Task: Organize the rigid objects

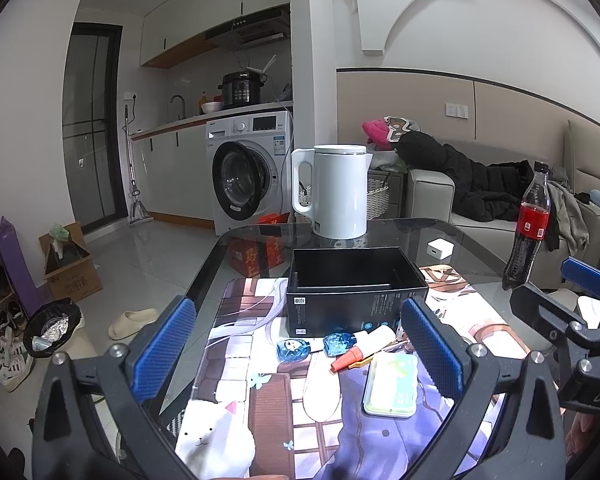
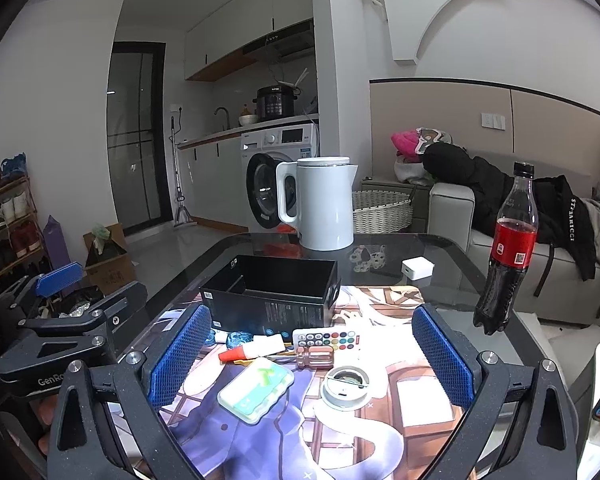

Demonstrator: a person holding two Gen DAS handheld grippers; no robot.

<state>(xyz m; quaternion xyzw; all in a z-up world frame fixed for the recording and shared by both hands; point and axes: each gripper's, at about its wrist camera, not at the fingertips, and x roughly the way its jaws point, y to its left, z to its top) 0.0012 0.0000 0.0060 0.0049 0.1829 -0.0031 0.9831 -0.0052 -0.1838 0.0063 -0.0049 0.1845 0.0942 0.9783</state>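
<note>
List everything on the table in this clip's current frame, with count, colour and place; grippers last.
box: 1, black, open, mid mat
kettle: 1, white, far edge
cola bottle: 1, red label, right side
charger cube: 1, white, behind mat
remote: 1, white, coloured buttons, before box
tube: 1, white, red tip, before box
soap case: 1, pale green, near mat
round tin: 1, white, near mat
left gripper: open
right gripper: open
</note>
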